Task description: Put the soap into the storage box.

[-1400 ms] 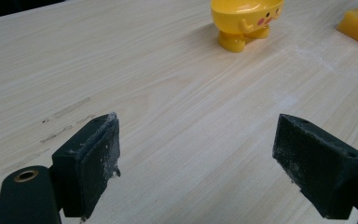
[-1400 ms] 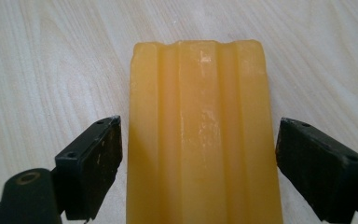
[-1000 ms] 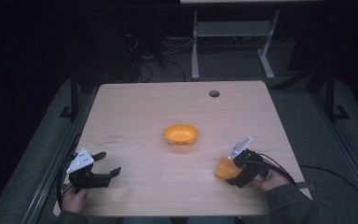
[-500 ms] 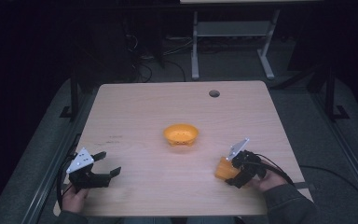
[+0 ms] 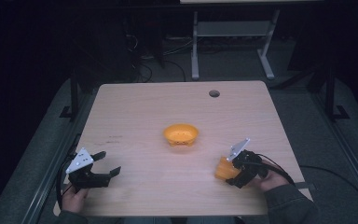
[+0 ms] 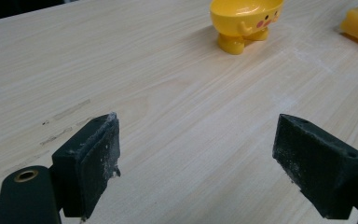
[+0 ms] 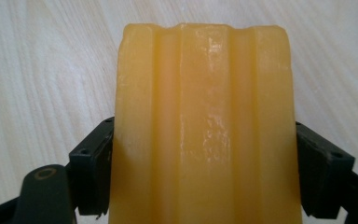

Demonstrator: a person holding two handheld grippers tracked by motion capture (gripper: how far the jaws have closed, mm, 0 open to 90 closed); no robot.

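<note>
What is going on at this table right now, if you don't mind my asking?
A person works at a wooden table with a gripper in each hand. The right gripper is clamped on a ridged orange block near the table's front right. The left gripper rests at the front left with its jaws wide apart, holding nothing. A small yellow footed bowl stands upright mid-table, apart from both grippers.

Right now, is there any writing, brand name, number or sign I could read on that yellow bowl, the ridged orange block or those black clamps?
None can be read.
Yellow bowl: a small painted face with pink cheeks, no letters.
Orange block, held between the jaws of the right gripper: plain ridges, no print.
Left gripper: black pads and grey plate, no label visible.
Table: bare wood grain, a few scuff marks.
</note>
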